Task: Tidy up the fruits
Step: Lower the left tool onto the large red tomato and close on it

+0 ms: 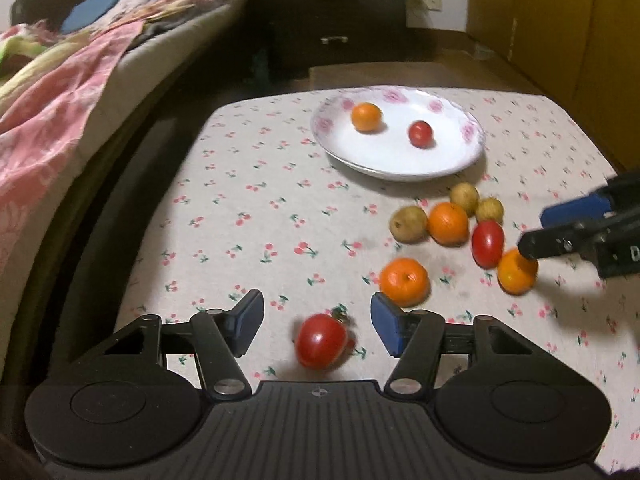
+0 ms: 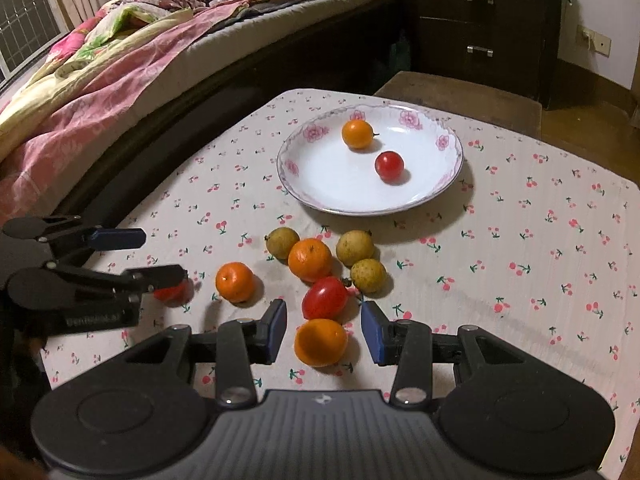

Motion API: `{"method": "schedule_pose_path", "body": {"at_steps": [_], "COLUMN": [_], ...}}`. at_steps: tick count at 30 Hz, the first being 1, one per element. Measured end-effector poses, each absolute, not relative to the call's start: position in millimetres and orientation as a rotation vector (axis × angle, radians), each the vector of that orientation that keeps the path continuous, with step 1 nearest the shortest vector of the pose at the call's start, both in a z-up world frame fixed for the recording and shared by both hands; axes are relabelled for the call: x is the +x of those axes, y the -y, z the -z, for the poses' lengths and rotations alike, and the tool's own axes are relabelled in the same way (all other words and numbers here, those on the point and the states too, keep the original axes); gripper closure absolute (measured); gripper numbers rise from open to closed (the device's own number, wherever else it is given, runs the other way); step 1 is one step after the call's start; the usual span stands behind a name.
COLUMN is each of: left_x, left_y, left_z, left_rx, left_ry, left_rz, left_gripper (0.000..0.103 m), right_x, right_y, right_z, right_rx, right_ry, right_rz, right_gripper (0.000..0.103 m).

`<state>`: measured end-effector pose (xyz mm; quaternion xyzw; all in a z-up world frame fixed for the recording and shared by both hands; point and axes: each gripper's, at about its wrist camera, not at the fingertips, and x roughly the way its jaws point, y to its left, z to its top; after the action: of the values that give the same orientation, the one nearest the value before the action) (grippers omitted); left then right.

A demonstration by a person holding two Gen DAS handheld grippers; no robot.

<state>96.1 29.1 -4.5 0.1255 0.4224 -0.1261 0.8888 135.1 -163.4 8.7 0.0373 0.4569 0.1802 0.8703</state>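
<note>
Left wrist view, left gripper [image 1: 317, 322]: jaws wide apart, blue pads either side of a red tomato [image 1: 321, 341] lying on the cloth, touching neither pad; tomato blurred.
Right wrist view, right gripper [image 2: 324, 330]: jaws apart, straddling a small orange fruit [image 2: 321, 342] on the cloth, with gaps on both sides.
Writing: white lettering on the left gripper's body in the right wrist view, too blurred to read; a fragment of a letter on the right gripper in the left wrist view, also unreadable.
Oval tomato [image 2: 324, 298]: glossy red, just beyond the small orange fruit, nearly touching it.
Loose mandarin [image 2: 235, 282]: dimpled skin, stem end up, apart from the cluster, near the left gripper.
Cluster mandarin [image 2: 310, 259]: larger, deep orange, among the brown fruits.
Brown fruits: three round, dull yellow-brown and speckled; one [image 2: 282, 241] left of the cluster mandarin, two [image 2: 355, 247] [image 2: 368, 275] on its right, bunched close together.
Plate [image 2: 448, 160]: white, pink flowers round the rim, farther back on the cloth; holds an orange fruit [image 2: 357, 133] with a short stem and a round red tomato [image 2: 389, 165], the two apart.
Tablecloth [image 2: 540, 240]: pale, printed with small cherries.
Surroundings: bed [image 2: 120, 64] with pink floral bedding to the left; dark drawer chest [image 2: 480, 20] beyond the table.
</note>
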Motion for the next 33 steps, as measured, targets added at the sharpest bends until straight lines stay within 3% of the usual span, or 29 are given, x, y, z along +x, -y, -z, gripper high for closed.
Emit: {"method": "schedule_pose_path", "body": {"at_steps": [4, 7, 17, 22, 33], "left_x": [96.6, 99.9, 103.2, 107.1, 103.4], "left_y": [-32.5, -35.4, -32.7, -37.2, -31.0], "left_z": [10.4, 16.5, 30.2, 29.7, 26.1], "left_rx": [0.261, 0.25, 0.241, 0.199, 0.196], "left_ry": [-0.895, -0.92, -0.964, -0.973, -0.966], "left_rz": [0.269, 0.269, 0.296, 0.277, 0.304], "left_gripper": [0.035, 0.045, 0.053, 0.063, 0.064], "right_x": [136.9, 137.5, 140.1, 142.0, 142.1], "right_y": [160.6, 157.2, 157.9, 162.9, 154.9], "right_z": [-5.5, -1.0, 8.3, 10.4, 20.1], "right_rx": [0.074, 0.067, 0.065, 0.078, 0.062], "right_ry": [-0.969, -0.986, -1.013, -1.02, -1.036], "right_rz": [-0.386, -0.391, -0.393, -0.384, -0.415], "right_gripper": [0.059, 0.059, 0.059, 0.059, 0.055]}}
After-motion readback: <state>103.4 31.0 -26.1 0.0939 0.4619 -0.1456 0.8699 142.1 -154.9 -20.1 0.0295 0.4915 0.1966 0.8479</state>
